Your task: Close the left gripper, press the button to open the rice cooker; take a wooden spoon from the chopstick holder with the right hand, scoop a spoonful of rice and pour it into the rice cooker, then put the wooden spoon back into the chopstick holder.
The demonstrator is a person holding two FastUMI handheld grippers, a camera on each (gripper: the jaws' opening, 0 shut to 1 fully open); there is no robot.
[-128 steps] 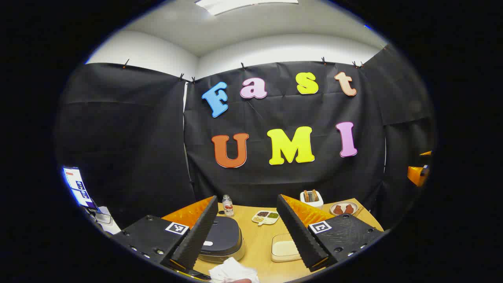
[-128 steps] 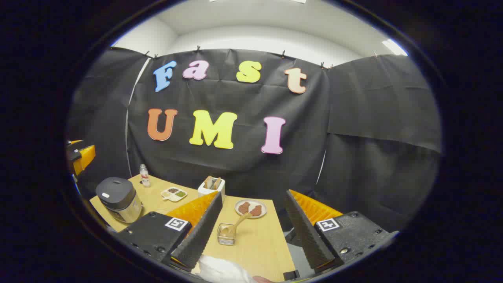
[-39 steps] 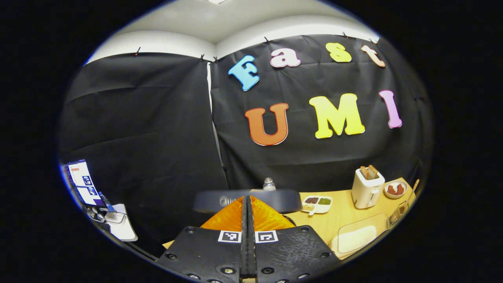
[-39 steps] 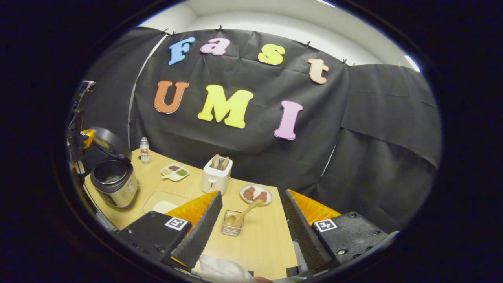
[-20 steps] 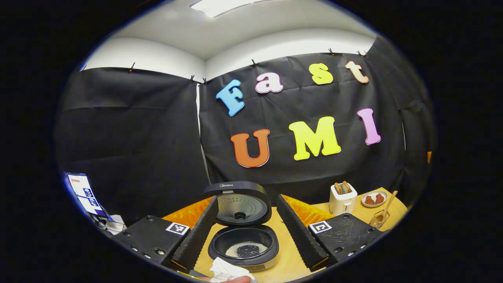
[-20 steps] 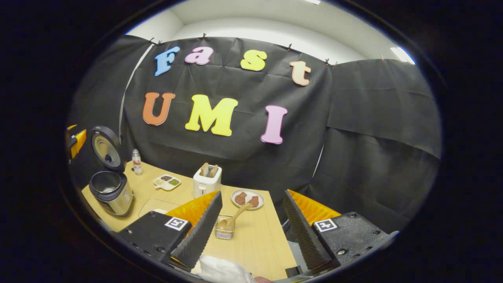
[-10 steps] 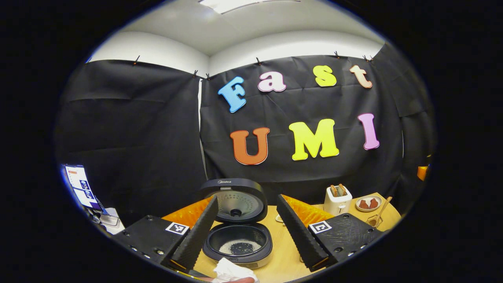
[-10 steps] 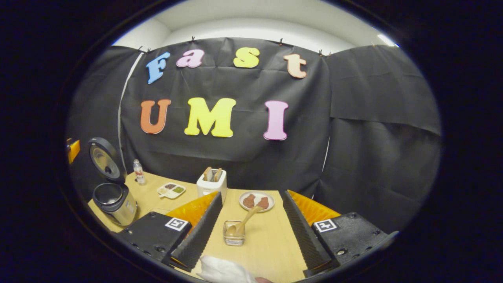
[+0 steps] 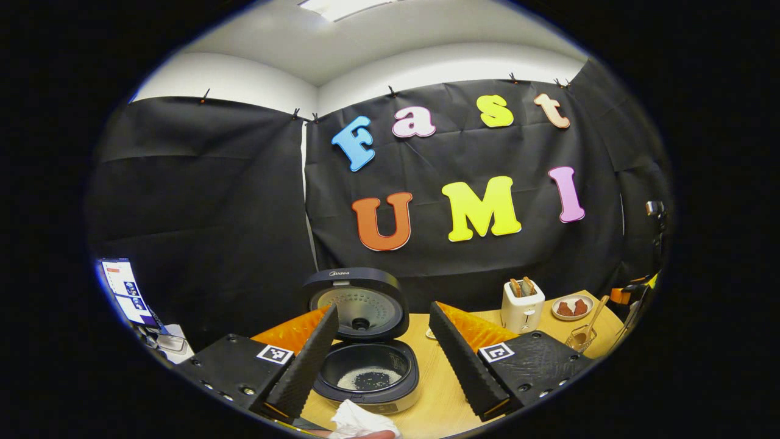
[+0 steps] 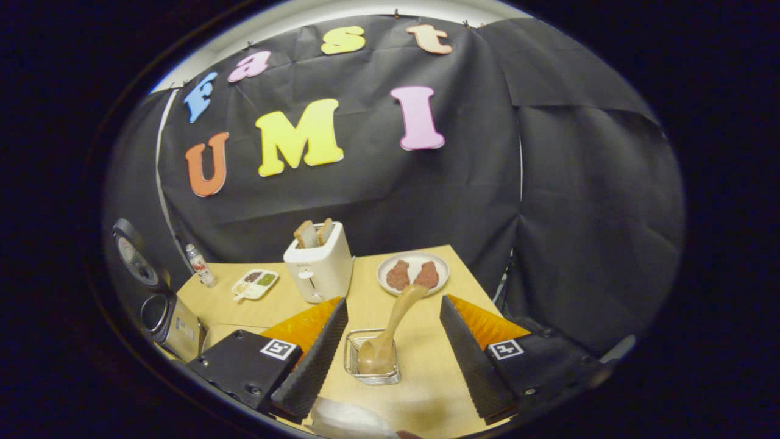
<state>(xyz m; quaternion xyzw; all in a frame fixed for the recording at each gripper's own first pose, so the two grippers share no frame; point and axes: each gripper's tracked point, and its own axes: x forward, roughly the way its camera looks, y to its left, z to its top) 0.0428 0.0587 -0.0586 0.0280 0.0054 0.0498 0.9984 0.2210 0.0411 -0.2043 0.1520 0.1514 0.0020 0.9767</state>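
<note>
Lid (image 9: 356, 302) of the rice cooker (image 9: 368, 378) is now standing upright, sprung open since the left gripper (image 9: 381, 360), shut a couple of seconds ago to press the button, drew back and spread its fingers again; the pot is sitting exposed between them with a thin scatter of grains on its bottom. That step looks done, and the left gripper is holding nothing, its fingers wide apart above the near edge of the wooden table (image 9: 442, 405).

To the right, the work is passing to the other hand. The right gripper (image 10: 390, 360) is dipping lower and closer than half a second ago toward the small clear chopstick holder (image 10: 372, 364), where the wooden spoon (image 10: 396, 323) is leaning, bowl down, handle slanting toward the plate (image 10: 412, 273). Its fingers are spread wide either side of the holder, touching neither it nor the spoon. The toaster (image 10: 320, 268) is standing just behind, left of the plate. Closing on the handle looks like the next move.
</note>
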